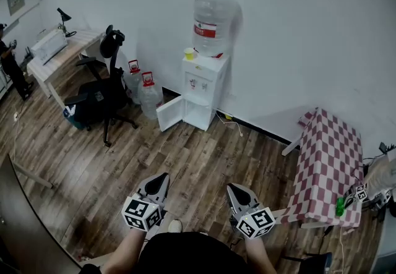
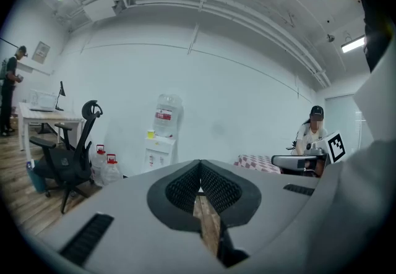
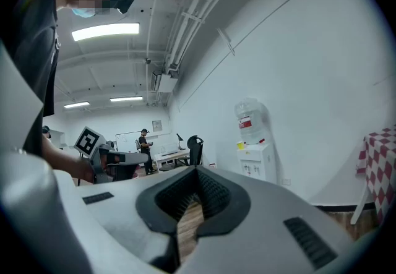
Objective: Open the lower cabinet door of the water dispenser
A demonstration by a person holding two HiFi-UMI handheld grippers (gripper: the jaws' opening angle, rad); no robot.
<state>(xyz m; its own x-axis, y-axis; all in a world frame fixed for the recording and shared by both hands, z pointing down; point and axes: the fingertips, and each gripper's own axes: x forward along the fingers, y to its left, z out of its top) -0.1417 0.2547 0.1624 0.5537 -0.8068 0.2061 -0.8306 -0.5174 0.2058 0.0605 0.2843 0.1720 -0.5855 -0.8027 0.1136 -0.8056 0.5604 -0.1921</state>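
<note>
The door (image 1: 170, 113) looked like a light, stiff white panel on a side hinge, likely to swing with little force. Its free edge, at the left, seemed the best place to hook or pinch. It stood swung out from the lower front of the dispenser (image 1: 204, 90), a white box against the far wall with 1 big bottle (image 1: 213, 25) on top. The left gripper (image 1: 161, 180) and the right gripper (image 1: 235, 191) were both clenched on nothing, well apart from it.
</note>
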